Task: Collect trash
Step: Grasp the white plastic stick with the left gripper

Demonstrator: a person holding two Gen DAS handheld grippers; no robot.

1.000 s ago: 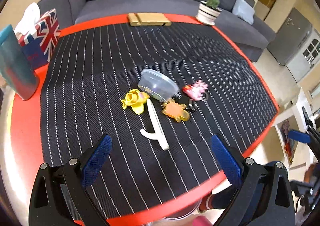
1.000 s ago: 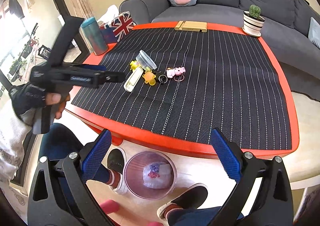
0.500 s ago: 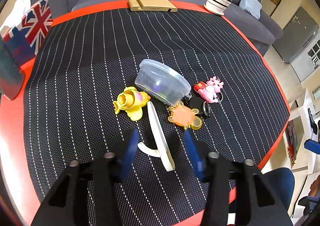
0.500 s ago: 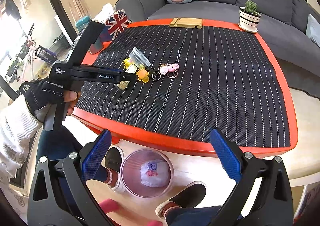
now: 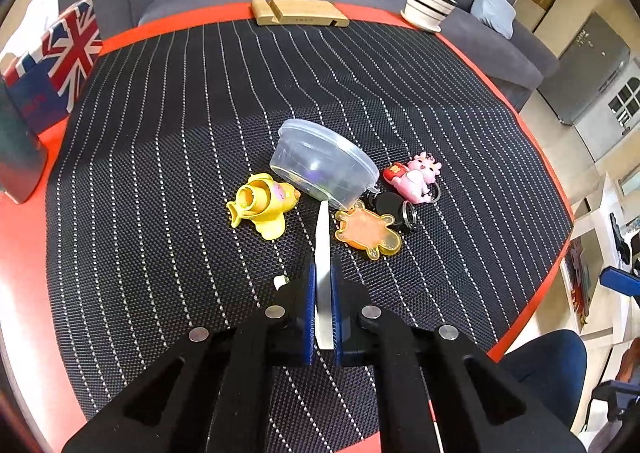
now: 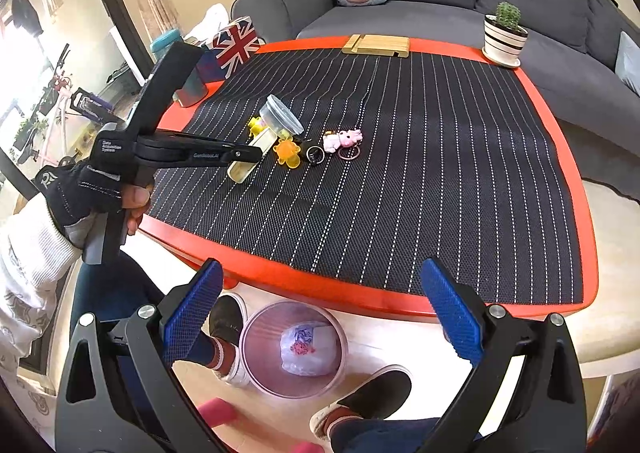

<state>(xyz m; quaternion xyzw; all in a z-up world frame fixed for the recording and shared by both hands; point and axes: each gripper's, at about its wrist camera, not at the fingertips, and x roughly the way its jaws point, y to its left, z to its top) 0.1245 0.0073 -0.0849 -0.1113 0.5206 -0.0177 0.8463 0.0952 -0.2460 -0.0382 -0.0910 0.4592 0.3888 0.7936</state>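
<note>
1. Big change from a second ago: the left gripper (image 5: 322,307) was wide open and hanging back from the pile, and half a second ago it was already narrowing over the piece. Now its blue pads are pinched on the flat white plastic piece (image 5: 322,253), which stands on edge between them.

2. That white piece looks like a lid or shallow tray. From the left wrist view I only see its thin edge, so I can't say for sure which. In the right wrist view it reads as a pale rectangular thing (image 6: 251,157) at the tip of the left gripper (image 6: 256,152), low over the black pinstriped mat (image 6: 400,173). Whether it's lifted clear yet I can't tell.

3. The right gripper (image 6: 318,319) hasn't changed: jaws spread wide, nothing in them, hovering off the near table edge above the translucent pink bin (image 6: 294,349) on the floor, which already has a crumpled white bag in it.

4. Left on the mat: an upturned clear plastic tub (image 5: 324,165), a yellow duck toy (image 5: 262,205), an orange turtle-shaped charm (image 5: 368,231) and a pink figure keychain (image 5: 414,177), all huddled just past the gripped piece.

5. My read: the grab is done, so next is lifting and carrying to the bin. The tub's rim sits right beside the far end of the white piece, so a sloppy lift could drag it.
</note>
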